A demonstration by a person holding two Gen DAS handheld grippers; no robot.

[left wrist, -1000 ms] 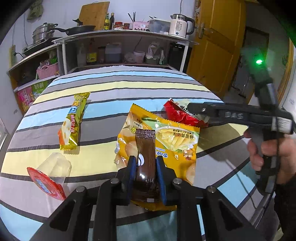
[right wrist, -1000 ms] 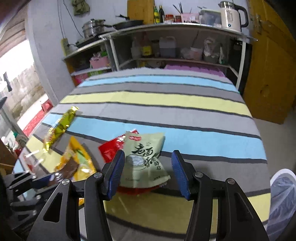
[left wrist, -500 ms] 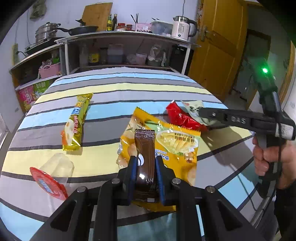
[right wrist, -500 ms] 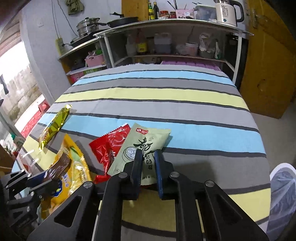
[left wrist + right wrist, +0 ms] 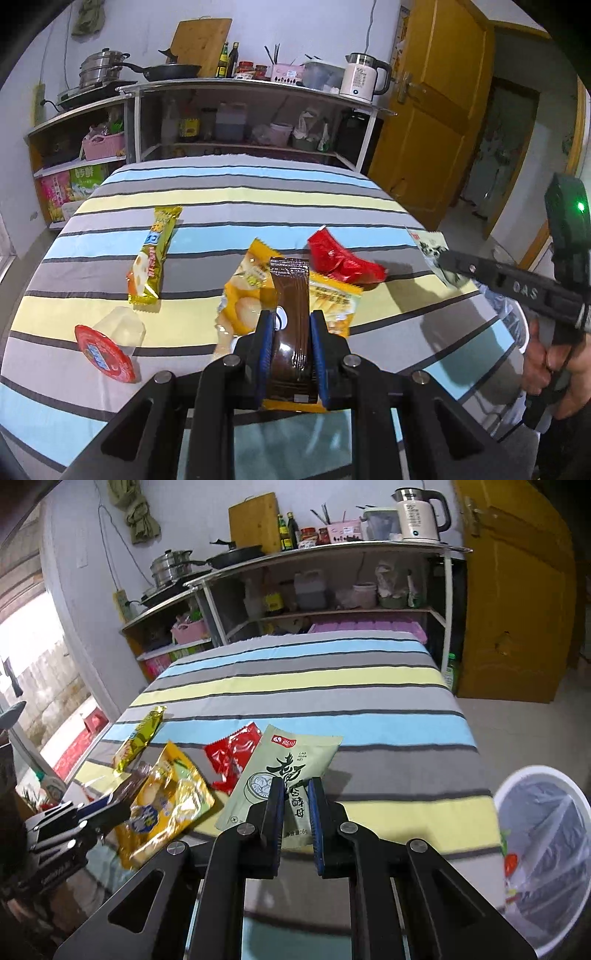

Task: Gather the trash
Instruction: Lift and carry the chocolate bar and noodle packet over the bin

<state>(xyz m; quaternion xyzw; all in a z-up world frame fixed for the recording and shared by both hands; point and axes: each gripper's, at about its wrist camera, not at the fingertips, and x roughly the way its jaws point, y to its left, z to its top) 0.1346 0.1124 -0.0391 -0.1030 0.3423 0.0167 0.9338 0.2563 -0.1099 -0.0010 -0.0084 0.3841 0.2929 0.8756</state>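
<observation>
My left gripper (image 5: 292, 317) is shut on a brown wrapper (image 5: 290, 295) together with a yellow snack bag (image 5: 243, 302), held over the striped table (image 5: 258, 192). My right gripper (image 5: 296, 789) is shut on a pale green packet (image 5: 288, 771), lifted above the table; the packet also shows in the left wrist view (image 5: 430, 251). A red wrapper (image 5: 341, 262) lies between them. A yellow-green wrapper (image 5: 153, 254) and a clear cup with a red lid (image 5: 107, 343) lie at the left.
A white bin with a plastic liner (image 5: 543, 845) stands on the floor right of the table. Shelves with pots, bottles and a kettle (image 5: 364, 81) stand behind the table. A yellow door (image 5: 432, 122) is at the right.
The right gripper has closed on the green packet and lifted it off the red wrapper, moving right. The left gripper has raised the brown wrapper and yellow bag.
</observation>
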